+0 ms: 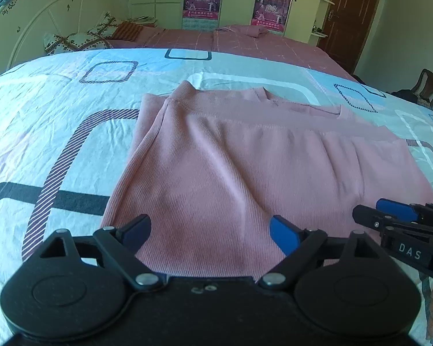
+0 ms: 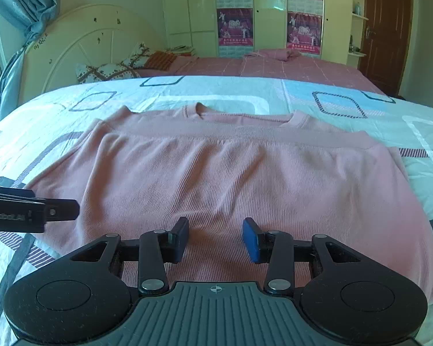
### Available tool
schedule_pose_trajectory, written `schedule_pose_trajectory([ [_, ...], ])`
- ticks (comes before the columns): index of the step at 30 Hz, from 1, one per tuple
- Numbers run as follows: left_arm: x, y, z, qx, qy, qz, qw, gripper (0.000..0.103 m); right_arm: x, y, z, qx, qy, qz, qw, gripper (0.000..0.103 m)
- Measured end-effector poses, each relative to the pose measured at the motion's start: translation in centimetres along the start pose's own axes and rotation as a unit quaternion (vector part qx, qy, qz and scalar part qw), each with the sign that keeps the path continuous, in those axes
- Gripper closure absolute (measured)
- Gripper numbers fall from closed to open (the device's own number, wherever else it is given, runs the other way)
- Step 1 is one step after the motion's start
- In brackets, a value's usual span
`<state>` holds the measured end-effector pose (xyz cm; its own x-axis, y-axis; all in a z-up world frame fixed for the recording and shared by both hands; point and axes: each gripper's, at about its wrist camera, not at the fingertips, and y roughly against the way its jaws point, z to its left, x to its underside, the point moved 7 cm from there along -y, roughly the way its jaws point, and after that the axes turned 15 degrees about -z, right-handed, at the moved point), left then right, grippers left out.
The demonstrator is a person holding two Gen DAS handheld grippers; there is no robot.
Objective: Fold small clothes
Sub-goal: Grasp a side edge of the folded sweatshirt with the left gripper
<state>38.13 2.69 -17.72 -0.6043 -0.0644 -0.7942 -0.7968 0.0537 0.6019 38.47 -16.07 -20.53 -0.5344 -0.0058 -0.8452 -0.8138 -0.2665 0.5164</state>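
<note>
The left gripper [image 1: 210,230] stands wide apart over the near edge of the pink garment [image 1: 231,167], gripping nothing. The right gripper [image 2: 215,240] is partly open above the same cloth, empty. The garment lies folded on a patterned bedsheet [image 1: 57,132]; beyond are a headboard [image 2: 80,49] and wardrobe [image 2: 268,14].

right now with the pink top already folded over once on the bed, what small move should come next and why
Probably bring both tongs down onto the near folded edge of the pink top. The left tongs and right tongs hover open just above it, with nothing between their pads, and the hem band already lies up near the collar, so a second fold looks due.
</note>
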Motion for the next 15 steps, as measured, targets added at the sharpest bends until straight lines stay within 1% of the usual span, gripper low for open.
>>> schedule_pose_trajectory([
  [5,1.4,1.3,1.1,-0.001,0.031,0.018,0.9994,0.014,0.5,0.4,0.6,0.0,-0.003,0.0,1.0,0.06],
  [10,2.7,2.2,1.5,0.002,0.049,0.032,0.9983,0.014,0.6,1.0,0.8,0.001,-0.005,-0.002,1.0,0.059],
  [15,4.0,2.6,2.1,0.014,0.107,0.051,0.9928,0.014,0.5,1.8,0.8,0.002,-0.011,-0.008,1.0,0.059],
])
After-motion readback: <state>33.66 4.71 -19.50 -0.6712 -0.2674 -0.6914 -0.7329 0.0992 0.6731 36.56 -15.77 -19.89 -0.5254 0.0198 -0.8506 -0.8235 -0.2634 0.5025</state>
